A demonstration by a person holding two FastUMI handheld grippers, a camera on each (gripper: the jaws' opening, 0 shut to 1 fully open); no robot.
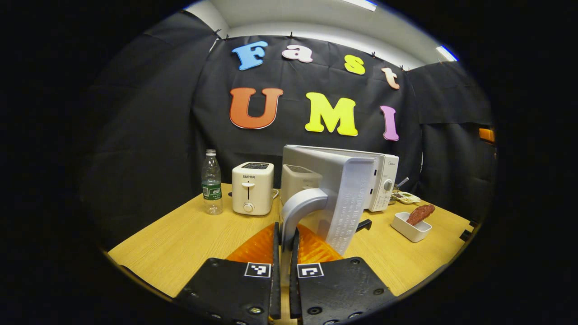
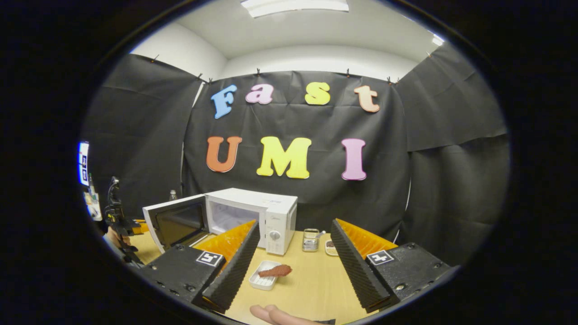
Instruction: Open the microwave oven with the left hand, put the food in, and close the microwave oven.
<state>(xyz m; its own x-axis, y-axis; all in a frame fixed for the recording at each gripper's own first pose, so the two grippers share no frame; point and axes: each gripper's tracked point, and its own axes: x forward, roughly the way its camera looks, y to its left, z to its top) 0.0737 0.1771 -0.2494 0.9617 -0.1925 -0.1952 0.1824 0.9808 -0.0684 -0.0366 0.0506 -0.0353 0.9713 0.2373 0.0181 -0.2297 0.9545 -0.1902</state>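
A: Left gripper (image 1: pixel 284 246)?
B: Clenched on the door handle (image 1: pixel 299 208). Both fingers pinch the lower end of the curved grey handle, almost no gap between them.
A: Door?
B: Door (image 1: pixel 336 194) swung open toward the camera in the left gripper view. Right gripper view shows it hanging out to the left of the microwave (image 2: pixel 253 216), cavity exposed, looks pale inside.
A: Right gripper (image 2: pixel 293 262)?
B: Released, fingers spread wide, nothing between them. It hangs above the table (image 2: pixel 311 284), facing the microwave front.
A: Food?
B: Reddish-brown piece, food (image 2: pixel 276 271), lying in a small white tray (image 2: pixel 262 280) on the table, in front of the microwave's control panel, well apart from the cavity. Sits between the right gripper's fingers in that view but lower, untouched. In the left gripper view the same tray sits right of the door.
A: Other stuff?
B: Toaster (image 1: pixel 252 187) left of the microwave, bottle (image 1: pixel 211 183) just left of the toaster, both upright near the back edge. A second toaster-like box (image 1: pixel 295 180) partly behind the door. Small dishes (image 2: pixel 316 241) right of the microwave, contents too small to tell.
A: Person?
B: Fingertips (image 2: pixel 271 314) at the bottom edge of the right gripper view. A hand (image 2: pixel 113 237) far left there, holding the other gripper at the door.
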